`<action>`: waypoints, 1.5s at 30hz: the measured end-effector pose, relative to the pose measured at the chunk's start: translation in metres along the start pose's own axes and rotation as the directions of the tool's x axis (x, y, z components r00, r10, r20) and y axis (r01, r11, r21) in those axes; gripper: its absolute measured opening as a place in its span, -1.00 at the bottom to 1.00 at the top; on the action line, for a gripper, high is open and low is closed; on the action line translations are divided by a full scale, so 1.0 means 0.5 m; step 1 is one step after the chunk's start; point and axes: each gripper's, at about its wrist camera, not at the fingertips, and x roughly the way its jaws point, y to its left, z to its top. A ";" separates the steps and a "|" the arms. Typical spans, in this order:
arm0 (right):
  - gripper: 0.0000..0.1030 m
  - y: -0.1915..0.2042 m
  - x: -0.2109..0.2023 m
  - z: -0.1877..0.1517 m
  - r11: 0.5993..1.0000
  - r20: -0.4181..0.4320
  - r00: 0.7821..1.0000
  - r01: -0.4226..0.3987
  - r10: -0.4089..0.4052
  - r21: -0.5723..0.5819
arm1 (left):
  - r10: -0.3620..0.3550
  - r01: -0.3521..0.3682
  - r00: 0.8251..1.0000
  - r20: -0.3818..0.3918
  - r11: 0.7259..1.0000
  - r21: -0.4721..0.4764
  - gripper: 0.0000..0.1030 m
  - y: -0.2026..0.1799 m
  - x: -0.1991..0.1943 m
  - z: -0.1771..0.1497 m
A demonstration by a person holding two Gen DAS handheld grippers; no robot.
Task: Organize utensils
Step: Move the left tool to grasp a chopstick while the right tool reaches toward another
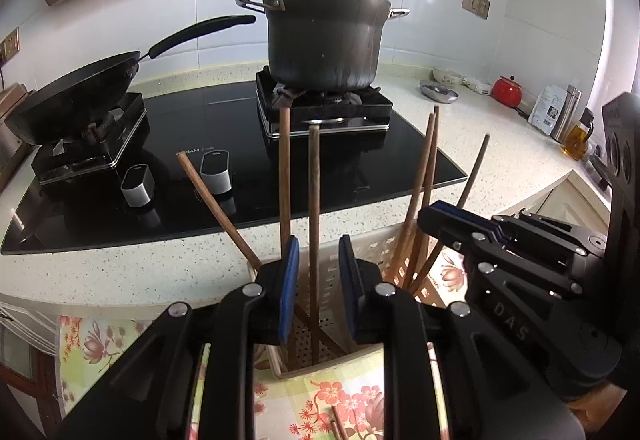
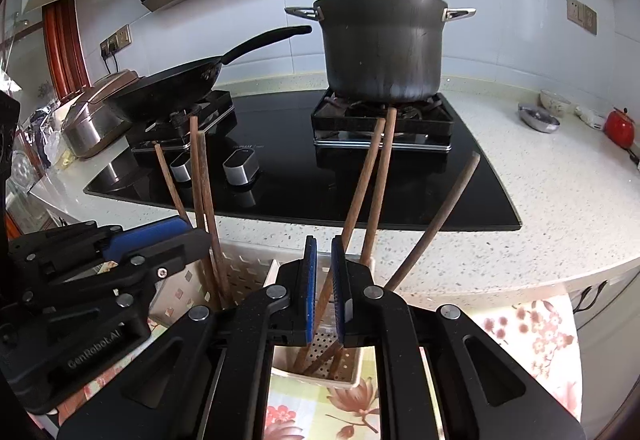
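Observation:
A cream perforated utensil holder (image 1: 326, 272) stands on a floral cloth, with several brown wooden chopsticks upright in its two compartments. My left gripper (image 1: 319, 256) is open above the left compartment; one chopstick (image 1: 314, 207) stands loose between its blue pads and another (image 1: 285, 175) leans by the left pad. My right gripper (image 2: 325, 260) is open, jaws narrowly apart, over the right compartment (image 2: 320, 368), with a chopstick (image 2: 360, 191) passing between the pads without a clear grip. Each gripper shows in the other's view, the right one (image 1: 460, 215) and the left one (image 2: 160, 236).
A black stove (image 1: 224, 159) lies behind, with a wok (image 1: 76, 91) on the left burner and a tall pot (image 1: 324, 39) on the right. The counter at right holds a red pot (image 1: 507, 91), bowls and bottles. More chopsticks (image 1: 340, 426) lie on the cloth.

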 end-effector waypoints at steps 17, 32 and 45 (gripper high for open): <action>-0.16 -0.035 -0.175 -0.205 0.998 -0.025 1.000 -0.012 0.014 0.060 | -0.007 0.014 0.998 0.064 0.994 -0.105 -0.43 0.047 -0.197 -0.153; 0.02 -0.020 -0.186 -0.456 0.994 -0.219 0.975 -0.023 0.045 0.103 | -0.065 0.043 0.981 -0.181 0.992 -0.121 -0.44 -0.008 -0.134 -0.445; 0.07 -0.066 -0.191 -0.462 0.992 -0.223 0.974 -0.010 0.037 0.122 | -0.051 0.028 0.964 -0.260 0.995 -0.092 -0.67 -0.041 -0.051 -0.465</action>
